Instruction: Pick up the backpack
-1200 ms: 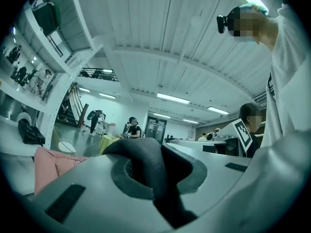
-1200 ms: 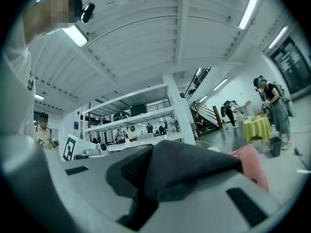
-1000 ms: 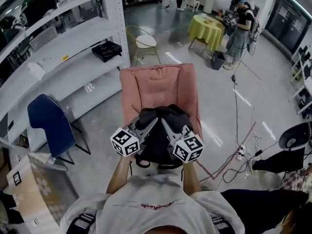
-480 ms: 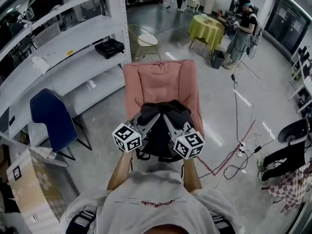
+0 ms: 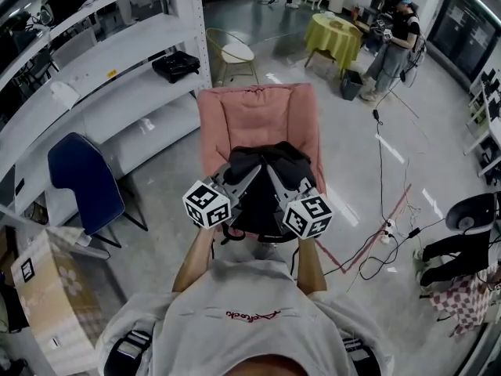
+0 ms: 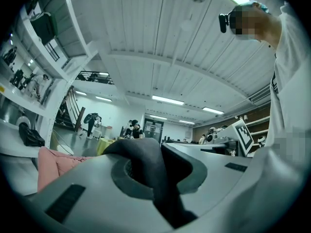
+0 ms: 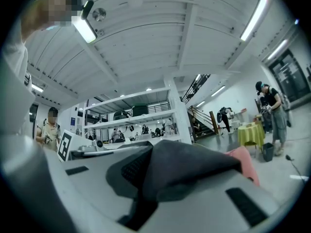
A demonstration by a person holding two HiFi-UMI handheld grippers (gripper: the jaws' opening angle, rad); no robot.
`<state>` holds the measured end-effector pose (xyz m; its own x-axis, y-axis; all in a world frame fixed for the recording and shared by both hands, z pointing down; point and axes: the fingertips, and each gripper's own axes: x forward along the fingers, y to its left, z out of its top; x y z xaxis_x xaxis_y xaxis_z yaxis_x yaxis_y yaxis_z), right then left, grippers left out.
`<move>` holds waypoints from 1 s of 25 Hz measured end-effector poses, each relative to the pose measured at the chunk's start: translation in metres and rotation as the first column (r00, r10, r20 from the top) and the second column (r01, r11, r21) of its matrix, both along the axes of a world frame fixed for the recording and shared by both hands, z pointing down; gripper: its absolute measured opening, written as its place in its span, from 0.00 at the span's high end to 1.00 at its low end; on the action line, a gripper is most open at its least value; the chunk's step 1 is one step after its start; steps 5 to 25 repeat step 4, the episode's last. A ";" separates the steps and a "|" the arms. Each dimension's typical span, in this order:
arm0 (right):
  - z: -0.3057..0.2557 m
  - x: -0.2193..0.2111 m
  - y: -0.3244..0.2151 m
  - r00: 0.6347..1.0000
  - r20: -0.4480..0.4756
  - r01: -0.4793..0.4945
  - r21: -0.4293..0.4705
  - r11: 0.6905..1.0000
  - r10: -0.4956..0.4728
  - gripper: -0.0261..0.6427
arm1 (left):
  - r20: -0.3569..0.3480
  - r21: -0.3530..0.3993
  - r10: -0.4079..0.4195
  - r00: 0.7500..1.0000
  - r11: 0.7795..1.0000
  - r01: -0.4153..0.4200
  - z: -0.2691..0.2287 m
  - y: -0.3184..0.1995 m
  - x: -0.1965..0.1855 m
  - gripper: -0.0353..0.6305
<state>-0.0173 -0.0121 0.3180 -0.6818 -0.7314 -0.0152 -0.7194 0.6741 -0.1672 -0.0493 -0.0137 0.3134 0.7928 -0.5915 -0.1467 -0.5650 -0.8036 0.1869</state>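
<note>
Over the pink chair (image 5: 257, 120), the left gripper (image 5: 247, 172) and the right gripper (image 5: 271, 171) were both clamped on dark fabric of the black backpack (image 5: 257, 210).

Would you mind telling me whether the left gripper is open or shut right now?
Shut: the left gripper has its jaws clamped on a fold of the dark backpack, which fills the gap between them.
</note>
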 end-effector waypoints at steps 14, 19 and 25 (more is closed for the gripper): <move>0.003 0.003 0.000 1.000 -0.016 -0.005 -0.010 1.000 0.004 0.90 | -0.006 -0.022 0.003 1.000 1.000 -0.003 0.004 0.000 0.003 0.87; 0.003 0.003 0.000 1.000 -0.016 -0.005 -0.010 1.000 0.004 0.90 | -0.006 -0.022 0.003 1.000 1.000 -0.003 0.004 0.000 0.003 0.87; 0.003 0.003 0.000 1.000 -0.016 -0.005 -0.010 1.000 0.004 0.90 | -0.006 -0.022 0.003 1.000 1.000 -0.003 0.004 0.000 0.003 0.87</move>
